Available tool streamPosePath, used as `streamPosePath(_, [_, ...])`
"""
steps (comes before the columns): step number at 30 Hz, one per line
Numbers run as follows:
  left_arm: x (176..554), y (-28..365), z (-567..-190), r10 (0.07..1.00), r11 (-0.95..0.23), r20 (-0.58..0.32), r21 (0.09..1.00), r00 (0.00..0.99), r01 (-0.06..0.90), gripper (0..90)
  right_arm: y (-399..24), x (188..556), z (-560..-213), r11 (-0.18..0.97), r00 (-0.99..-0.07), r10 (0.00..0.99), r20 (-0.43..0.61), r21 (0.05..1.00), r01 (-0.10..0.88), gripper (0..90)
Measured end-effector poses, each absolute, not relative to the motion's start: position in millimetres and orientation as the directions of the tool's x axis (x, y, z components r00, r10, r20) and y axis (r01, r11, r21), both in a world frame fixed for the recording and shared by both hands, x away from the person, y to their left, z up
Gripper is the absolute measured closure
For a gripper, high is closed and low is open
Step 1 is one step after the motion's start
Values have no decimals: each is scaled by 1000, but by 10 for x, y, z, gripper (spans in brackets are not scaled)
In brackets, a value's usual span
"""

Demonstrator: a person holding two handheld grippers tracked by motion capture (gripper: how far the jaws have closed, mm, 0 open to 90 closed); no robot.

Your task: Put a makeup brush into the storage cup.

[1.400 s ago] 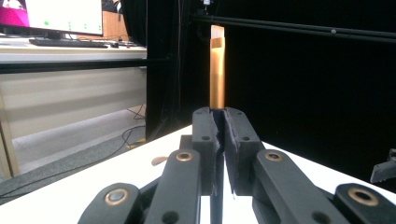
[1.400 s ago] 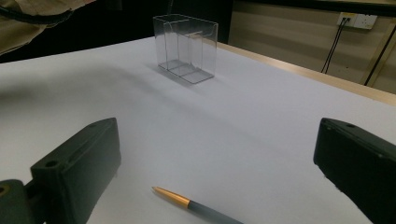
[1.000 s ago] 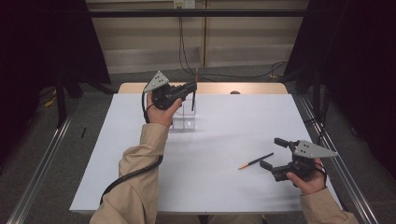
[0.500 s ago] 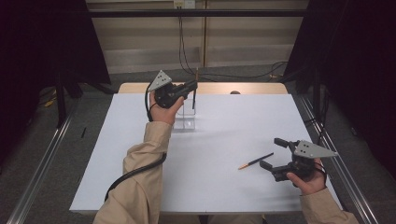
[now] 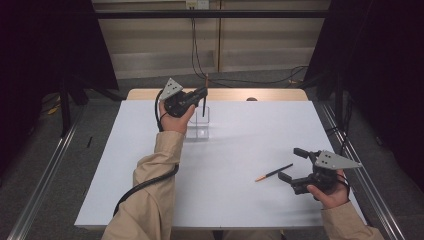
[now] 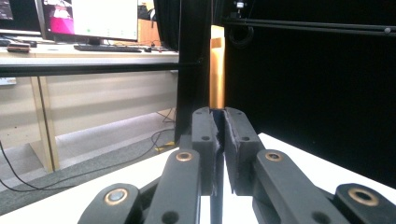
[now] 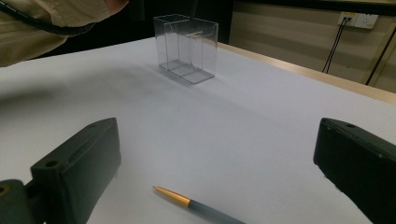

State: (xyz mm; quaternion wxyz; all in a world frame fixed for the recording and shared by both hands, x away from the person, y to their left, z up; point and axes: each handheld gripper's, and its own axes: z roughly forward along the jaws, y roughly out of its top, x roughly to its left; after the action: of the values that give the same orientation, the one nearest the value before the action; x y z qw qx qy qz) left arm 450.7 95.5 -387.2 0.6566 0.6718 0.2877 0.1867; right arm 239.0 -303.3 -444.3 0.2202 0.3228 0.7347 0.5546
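Left gripper (image 5: 200, 95) was raised over the far middle of the table (image 5: 150, 200), its jaws clamped on a dark pen (image 5: 203, 106) that hung roughly upright, lower end just above the clear plastic holder (image 5: 199, 122). In the left gripper view the pads (image 6: 205, 140) met on a thin dark shaft; a gold section (image 6: 216, 70) stood up above them. I could not tell from any view whether the tip had entered a compartment.

Right gripper (image 5: 295, 165) rested low near the near right edge, jaws wide and empty. The second pen (image 5: 273, 172), dark with a gold-orange tip, lay flat on the table just beside it, between the spread jaws in the right gripper view but untouched.

Risks as judged:
- The holder looked light and stood free. A pen lowered off-centre could catch a wall or divider and tip or slide it.
- The grip was on a thin shaft, near its upper part. The pen could swing or slip if it struck the rim.
- A release from too high could let the pen bounce out.
- The flat pen could roll when the right jaws closed on it.
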Motion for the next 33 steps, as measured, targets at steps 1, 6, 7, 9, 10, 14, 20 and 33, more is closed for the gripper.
streamPosePath(1, [4509,958,-3877,635,25,-122,990,763,138,837,-3033,2391,-4444,176,-695,718,35,957,230,0])
streamPosePath(6, [4518,955,-3892,646,1,-103,991,756,134,837,-3028,2394,-4447,179,-697,716,35,956,232,0])
streamPosePath(7, [4518,953,-3898,645,6,-109,991,756,137,837,-3027,2393,-4447,179,-697,716,36,956,232,0])
streamPosePath(9, [4520,947,-3910,648,6,-109,990,754,138,837,-3026,2392,-4447,179,-697,716,35,956,232,0])
streamPosePath(10, [4520,943,-3916,648,7,-111,990,754,140,837,-3027,2393,-4448,180,-697,716,35,956,232,0])
streamPosePath(14, [4526,931,-3940,649,2,-110,990,752,144,837,-3028,2392,-4448,180,-697,716,35,956,232,0])
streamPosePath(20, [4536,908,-3998,652,2,-116,989,749,151,837,-3026,2393,-4451,178,-698,715,36,956,231,0])
streamPosePath(33, [4531,956,-4091,660,11,-128,987,740,160,837,-3031,2394,-4450,178,-697,716,32,957,227,0])
